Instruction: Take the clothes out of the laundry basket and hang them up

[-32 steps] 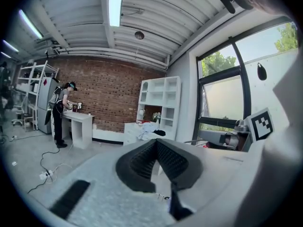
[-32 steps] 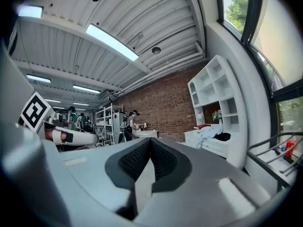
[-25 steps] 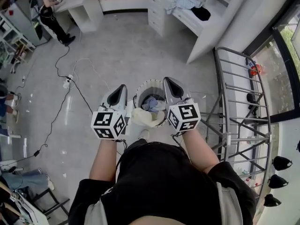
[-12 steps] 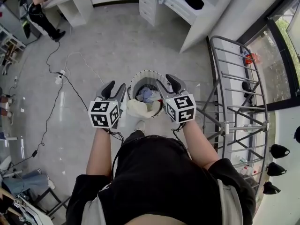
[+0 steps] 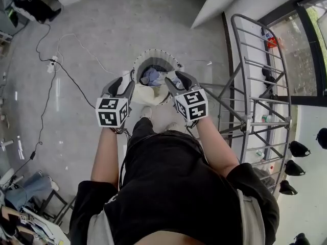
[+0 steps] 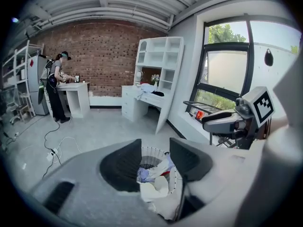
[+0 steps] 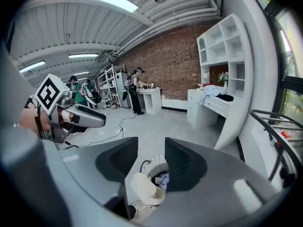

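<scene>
Grey concrete floor fills the head view, crossed by a thin black cable (image 5: pixel 69 78). A grey metal-tube drying rack (image 5: pixel 249 124) stands to the person's right, along the window.

Just ahead of the person's feet sits the round white mesh laundry basket (image 5: pixel 153 52). A cream garment (image 5: pixel 148 93) is slumped over its near rim, and a pale blue garment (image 5: pixel 152 75) is bunched inside.

The left gripper (image 6: pixel 155 162) and right gripper (image 7: pixel 150 162) hover side by side above the basket. Both have their jaws spread and grasp nothing; only the basket shows through each gap, well below.

The clothes look soft, light and limp, so they will probably sag and trail when lifted, and tangled pieces may drag each other out. The basket looks light too and could tip if cloth catches on the mesh. The cream piece seems the best place to start because it lies on top and exposed. A pinch on a thick fold at the rim should hold better than one on a single layer.

What kind of garment each piece is cannot be told. The basket's depth and anything underneath are covered. The near rim is hidden by the cream cloth and, in the head view, partly by the grippers. A speck of red beside the blue is too small to name.
</scene>
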